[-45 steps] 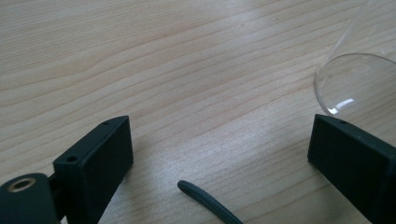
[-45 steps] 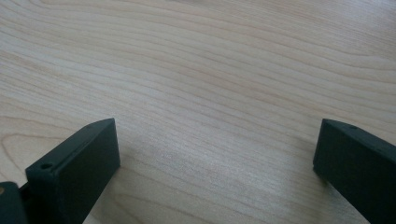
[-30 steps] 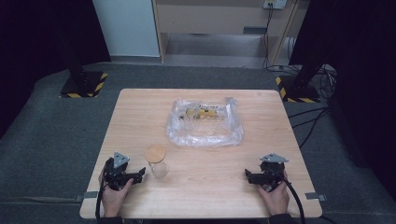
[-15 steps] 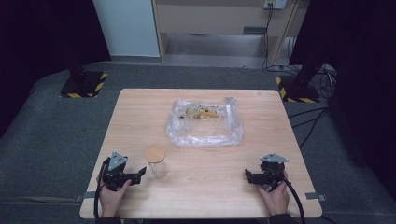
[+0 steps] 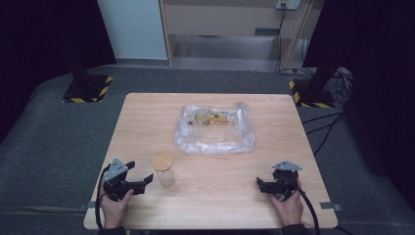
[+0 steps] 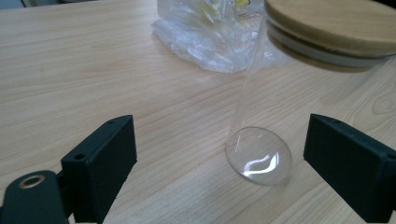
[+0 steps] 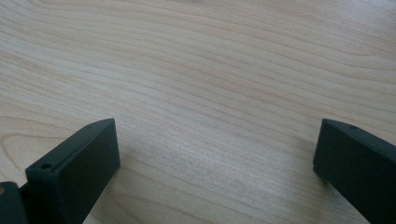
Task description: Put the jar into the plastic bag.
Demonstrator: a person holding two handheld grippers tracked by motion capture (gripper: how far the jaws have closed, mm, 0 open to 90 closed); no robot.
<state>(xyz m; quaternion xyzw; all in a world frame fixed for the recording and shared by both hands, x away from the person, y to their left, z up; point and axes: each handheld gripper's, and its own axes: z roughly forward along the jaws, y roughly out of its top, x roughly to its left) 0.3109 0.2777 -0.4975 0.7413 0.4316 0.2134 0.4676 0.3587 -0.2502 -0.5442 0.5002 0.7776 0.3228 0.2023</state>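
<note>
The empty clear glass jar [image 5: 165,172] with its wooden lid [image 5: 163,160], at the worktop's [image 5: 147,127] seven o'clock, is probably light, slick and breakable, so the spread left claw [image 5: 147,181] should grip mid-wall.

jar [image 5: 164,170] standing on the table [image 5: 147,117] near its front left, left gripper [image 5: 147,180] just left of it, plastic bag [image 5: 215,128] behind at the centre, right gripper [image 5: 259,184] well apart at front right
</note>
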